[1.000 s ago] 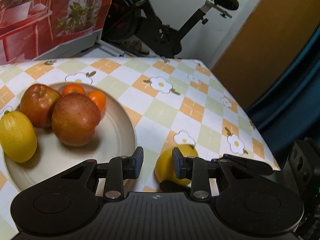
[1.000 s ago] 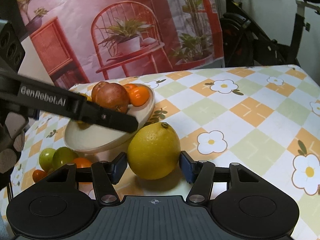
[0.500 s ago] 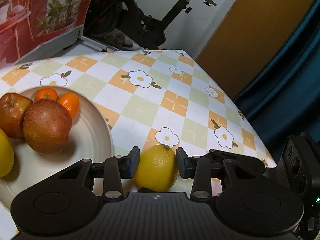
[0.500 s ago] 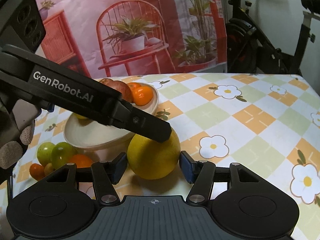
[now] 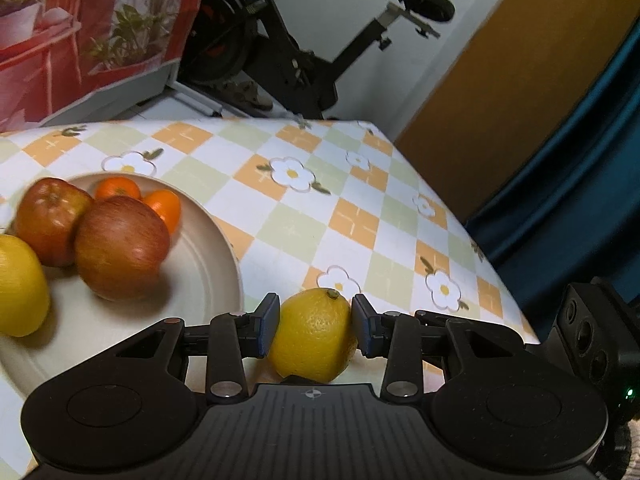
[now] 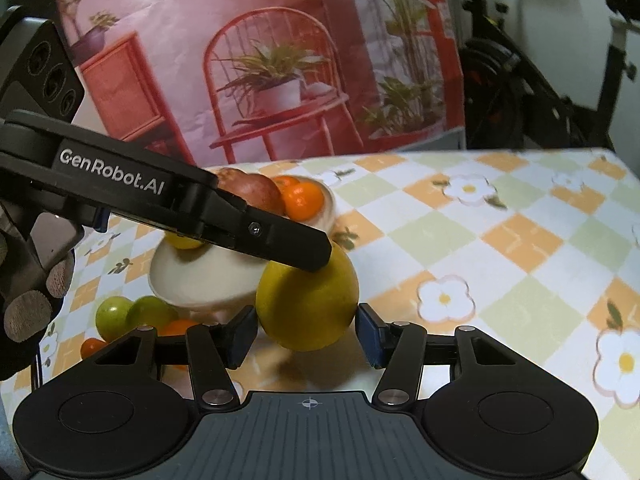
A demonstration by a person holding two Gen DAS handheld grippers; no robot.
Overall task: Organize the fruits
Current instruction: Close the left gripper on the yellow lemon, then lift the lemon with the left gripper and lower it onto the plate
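Lemon (image 5: 314, 336) sits on the tablecloth (image 5: 320, 220) just beside the plate (image 5: 208, 264), stem nub up.

Left gripper (image 5: 314, 322): jaws either side of the lemon. Left pad (image 5: 269, 322) touches or nearly touches the rind; right pad (image 5: 362, 330) sits at the rind's edge. Cannot tell whether it is actually clamped. In the right wrist view its finger (image 6: 256, 236) crosses over the top of the lemon (image 6: 307, 302).

Right gripper (image 6: 306, 334): open, jaws spread wider than the fruit, a gap showing on both sides. Not holding anything.

Plate carries two apples (image 5: 120, 246), two small oranges (image 5: 164, 208) and another lemon (image 5: 20, 286) at the left edge. Green fruits (image 6: 132, 314) and small orange ones lie on the cloth beyond the plate's foot, seen from the right wrist.

Handling, as judged:
- Lemon looks firm, with moderate weight; should take a solid squeeze without bruising.
- Rind is dimpled and waxy, shape oval, so flat pads meet a curved surface at small patches. Likely to roll or pivot if gripped off-centre.
- Best hold: across the widest belly, pads opposed, level with the middle. Avoid the tapered ends, where it could squirt out.
- Left pads sit near that line now.
- Apples on the plate are round and loose; a lemon set against them could nudge them.
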